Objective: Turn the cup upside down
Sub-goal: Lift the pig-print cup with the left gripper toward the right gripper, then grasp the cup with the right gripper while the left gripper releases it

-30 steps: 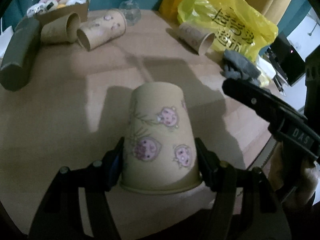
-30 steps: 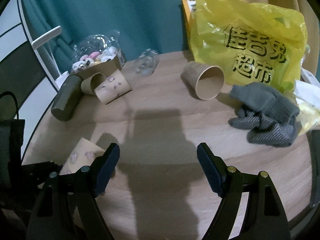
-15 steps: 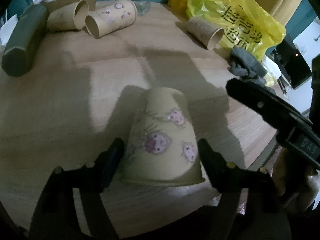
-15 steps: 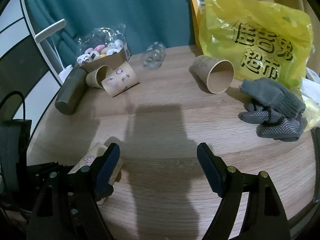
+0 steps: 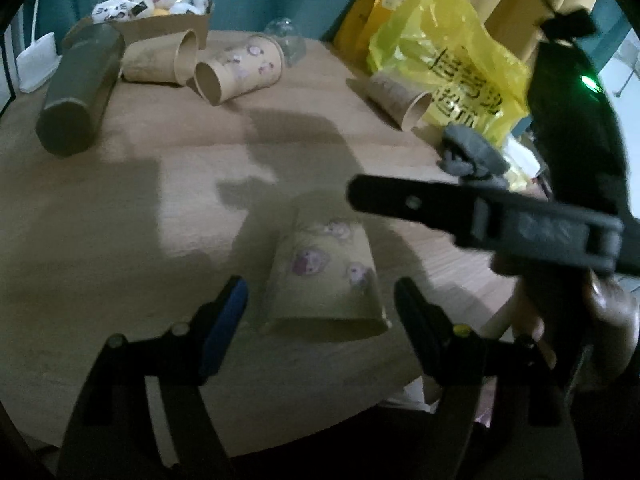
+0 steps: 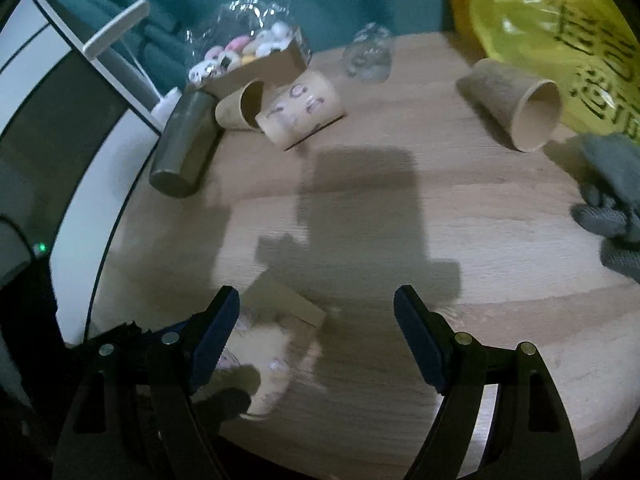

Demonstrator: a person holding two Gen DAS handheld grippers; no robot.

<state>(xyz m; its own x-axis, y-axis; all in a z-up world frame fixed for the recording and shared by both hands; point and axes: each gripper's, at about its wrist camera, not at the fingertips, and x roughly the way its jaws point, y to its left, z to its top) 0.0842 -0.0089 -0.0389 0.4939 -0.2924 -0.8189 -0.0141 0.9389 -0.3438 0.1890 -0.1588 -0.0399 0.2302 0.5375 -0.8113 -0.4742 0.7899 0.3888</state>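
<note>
A tan paper cup with pink cartoon faces (image 5: 326, 276) stands upside down, rim on the round wooden table (image 5: 120, 208), near its front edge. My left gripper (image 5: 320, 300) is open; its fingers stand apart from the cup on both sides. The cup shows blurred in the right wrist view (image 6: 276, 344), beside the left finger. My right gripper (image 6: 316, 312) is open and empty above the table; one of its fingers crosses the left wrist view (image 5: 460, 208) above and to the right of the cup.
Three more paper cups lie on their sides: two at the back left (image 5: 240, 70) (image 5: 160, 64), one by the yellow plastic bag (image 5: 400, 96) (image 5: 452, 52). A dark cylinder (image 5: 80, 92), a box of small toys (image 5: 152, 8), a clear wrapper (image 6: 368, 56) and grey gloves (image 5: 472, 152) also lie on the table.
My left gripper has opened and let go of the upside-down cup, then drawn back and up a little. My right gripper has moved left, closer over the cup.
</note>
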